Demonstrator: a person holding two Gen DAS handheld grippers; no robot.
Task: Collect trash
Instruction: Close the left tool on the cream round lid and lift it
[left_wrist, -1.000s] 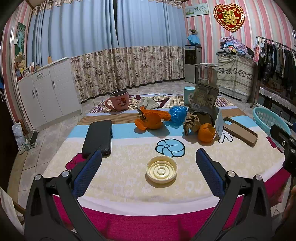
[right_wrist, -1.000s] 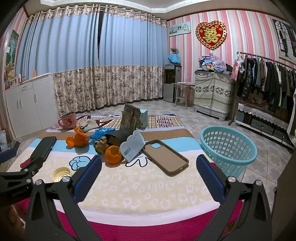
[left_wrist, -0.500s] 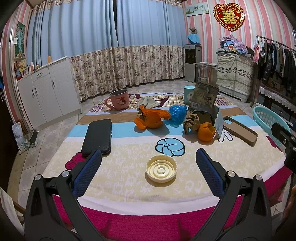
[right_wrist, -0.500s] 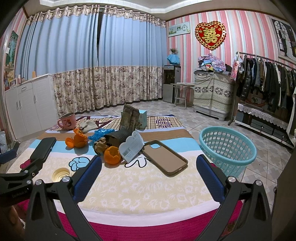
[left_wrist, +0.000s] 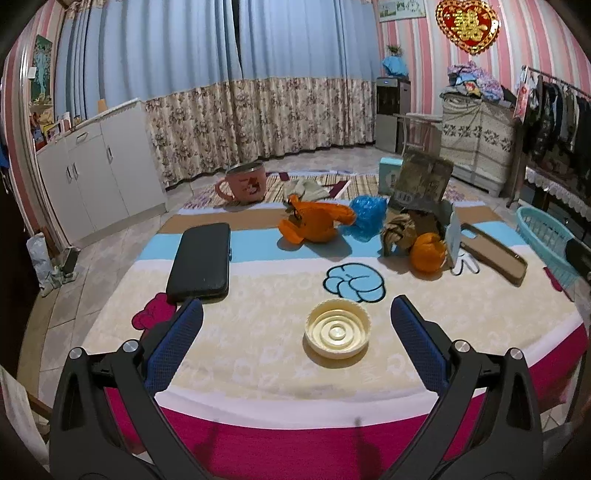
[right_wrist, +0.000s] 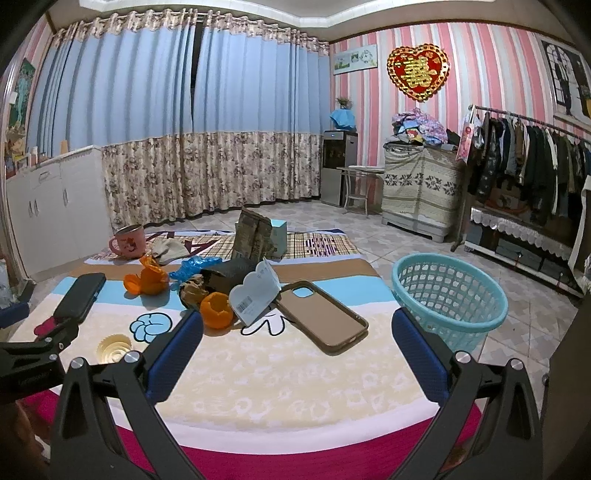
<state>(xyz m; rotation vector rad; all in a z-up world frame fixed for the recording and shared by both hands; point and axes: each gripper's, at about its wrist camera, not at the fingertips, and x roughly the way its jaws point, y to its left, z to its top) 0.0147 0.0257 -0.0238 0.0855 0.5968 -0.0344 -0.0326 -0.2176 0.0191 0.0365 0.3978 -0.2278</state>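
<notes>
Jaws of both grippers stand wide and empty; the lid (left_wrist: 337, 334) lies flat just ahead between the left gripper (left_wrist: 295, 339) jaws, far nearer it than the right gripper (right_wrist: 295, 341).

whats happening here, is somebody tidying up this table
A person holds two claws over a cloth-covered table, and both are open and empty. The left claw points at a cream plastic lid lying just ahead of it. The right claw faces a brown phone case. Orange peels, a blue plastic wad and crumpled paper sit mid-table. The teal basket stands on the floor at the right. Nothing is picked up yet.
</notes>
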